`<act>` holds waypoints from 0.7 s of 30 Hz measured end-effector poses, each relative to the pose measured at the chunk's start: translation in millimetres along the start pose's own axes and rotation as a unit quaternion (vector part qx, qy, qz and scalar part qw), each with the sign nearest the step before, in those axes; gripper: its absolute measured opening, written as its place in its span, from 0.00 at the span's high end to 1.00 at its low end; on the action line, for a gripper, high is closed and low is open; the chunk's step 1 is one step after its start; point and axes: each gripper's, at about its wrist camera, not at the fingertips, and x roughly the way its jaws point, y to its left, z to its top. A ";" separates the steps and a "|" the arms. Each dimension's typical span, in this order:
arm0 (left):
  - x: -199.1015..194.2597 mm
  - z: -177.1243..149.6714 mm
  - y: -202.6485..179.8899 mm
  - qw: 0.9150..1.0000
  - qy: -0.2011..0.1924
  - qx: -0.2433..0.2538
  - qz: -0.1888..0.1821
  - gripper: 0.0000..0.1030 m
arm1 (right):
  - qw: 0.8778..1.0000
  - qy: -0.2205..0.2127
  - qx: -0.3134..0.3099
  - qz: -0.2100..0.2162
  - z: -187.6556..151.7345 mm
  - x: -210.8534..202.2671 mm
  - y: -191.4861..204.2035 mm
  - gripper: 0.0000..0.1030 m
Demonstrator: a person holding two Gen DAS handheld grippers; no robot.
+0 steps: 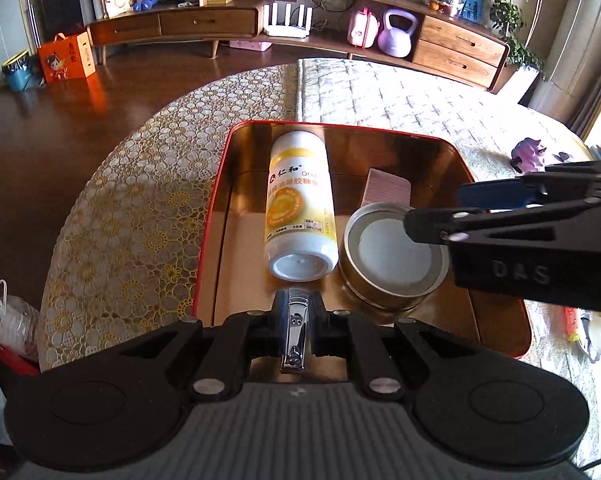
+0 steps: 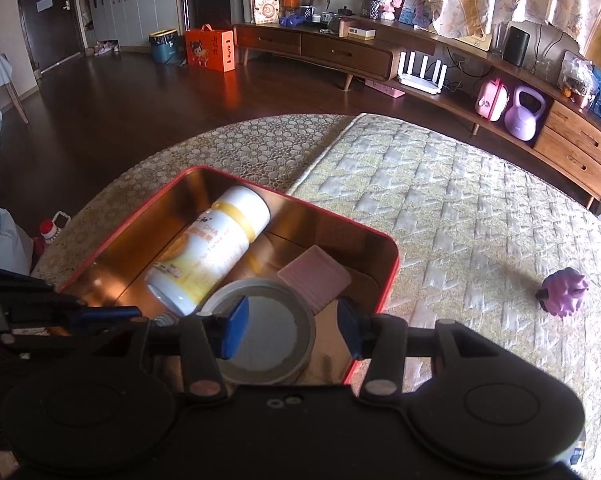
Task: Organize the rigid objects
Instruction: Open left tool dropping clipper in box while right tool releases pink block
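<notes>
Currently: tin loading, lower centre of both views.
Left gripper [image 1: 296, 322] clamped a nail clipper [image 1: 295, 334] above the red tin [image 1: 210, 216]; right gripper [image 2: 290, 330] stood part-open over the round tin [image 2: 268, 340] beside the white bottle [image 2: 212, 254].

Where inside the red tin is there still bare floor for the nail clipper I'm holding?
Bare floor runs along the red tin's left wall, beside the lying white bottle, and at the near edge under the nail clipper. The right half is crowded: round tin, pink card, right gripper.

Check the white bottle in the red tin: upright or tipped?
Tipped. The white bottle lies on its side in the red tin, base facing the left wrist camera.
</notes>
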 end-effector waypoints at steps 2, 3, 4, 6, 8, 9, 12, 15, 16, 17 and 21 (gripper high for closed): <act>-3.1 0.0 -1.4 1.000 -0.002 -0.001 -0.003 0.90 | 1.000 -0.003 0.002 0.002 -1.1 -7.2 0.3 0.52; -5.3 0.1 -2.2 1.000 -0.004 -0.002 -0.005 0.90 | 1.000 -0.005 0.005 0.005 -1.6 -11.2 0.3 0.52; -7.7 0.2 -3.9 1.000 -0.005 -0.002 -0.005 0.90 | 1.000 -0.006 0.009 0.007 -2.4 -14.9 -0.1 0.52; -13.2 0.4 -8.3 1.000 -0.008 0.002 -0.005 0.90 | 1.000 -0.010 0.017 0.013 -3.4 -23.3 -0.6 0.51; -19.0 0.0 -12.3 1.000 -0.012 0.006 -0.005 0.90 | 0.999 -0.016 0.021 0.017 -5.3 -32.8 -0.9 0.48; -22.4 0.1 -14.6 1.000 -0.014 0.009 -0.005 0.90 | 0.999 -0.021 0.021 0.017 -6.5 -38.1 -0.6 0.46; -32.9 -1.2 -21.9 1.000 -0.020 0.017 -0.004 0.90 | 0.999 -0.032 0.021 0.016 -9.1 -49.4 -1.3 0.42; -42.6 -3.2 -29.7 0.999 -0.026 0.026 -0.005 0.90 | 0.998 -0.045 0.029 0.021 -16.2 -72.2 -6.5 0.39; -45.6 -3.8 -32.4 0.999 -0.028 0.028 -0.005 0.90 | 0.998 -0.048 0.030 0.021 -18.2 -77.6 -7.3 0.38; -48.6 -4.7 -35.2 0.999 -0.029 0.030 -0.004 0.90 | 0.998 -0.052 0.031 0.021 -19.8 -82.7 -8.8 0.38; -61.8 -8.4 -44.6 0.999 -0.035 0.037 -0.005 0.90 | 0.997 -0.069 0.041 0.022 -30.9 -105.9 -13.3 0.36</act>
